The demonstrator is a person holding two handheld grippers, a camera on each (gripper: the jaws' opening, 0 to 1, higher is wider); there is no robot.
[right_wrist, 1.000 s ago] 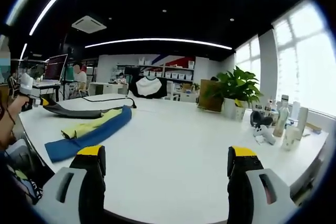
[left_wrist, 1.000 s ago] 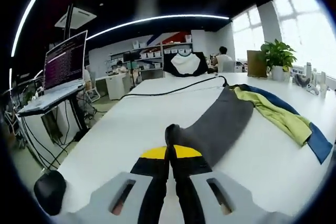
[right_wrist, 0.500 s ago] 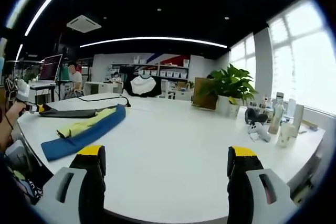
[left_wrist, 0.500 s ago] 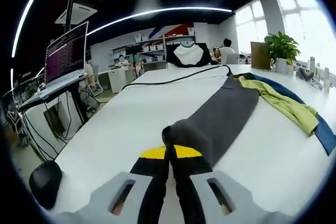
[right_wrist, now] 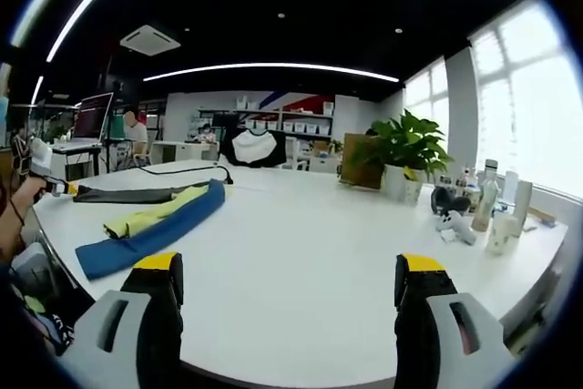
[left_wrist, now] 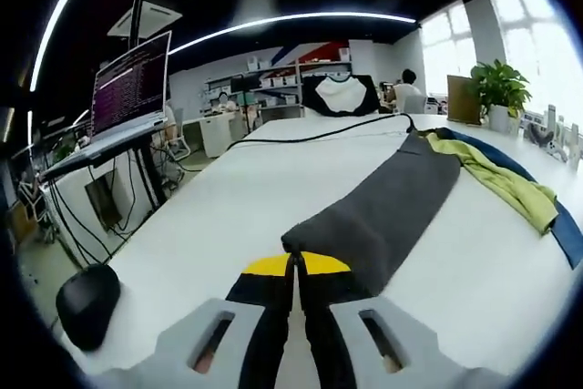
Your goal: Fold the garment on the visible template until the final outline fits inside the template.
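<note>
The garment lies stretched across the white table (left_wrist: 237,198). It has a grey part (left_wrist: 383,211), a yellow-green part (left_wrist: 496,179) and a blue edge (left_wrist: 560,230). My left gripper (left_wrist: 296,261) is shut on the near end of the grey part, low over the table. In the right gripper view the same garment (right_wrist: 155,230) lies at the left, and a hand holds the left gripper (right_wrist: 56,189) at its far grey end. My right gripper (right_wrist: 288,266) stands open above bare table, well apart from the cloth, with nothing between its jaws.
A black mouse (left_wrist: 86,302) sits near the table's left corner. A laptop (left_wrist: 132,97) stands on a side desk. A black cable (left_wrist: 310,138) crosses the far table. A potted plant (right_wrist: 401,148) and several bottles (right_wrist: 496,220) stand at the right.
The grey end held by my left gripper has sunk from a raised bulge to lie flatter on the table. The right gripper has hardly moved.
</note>
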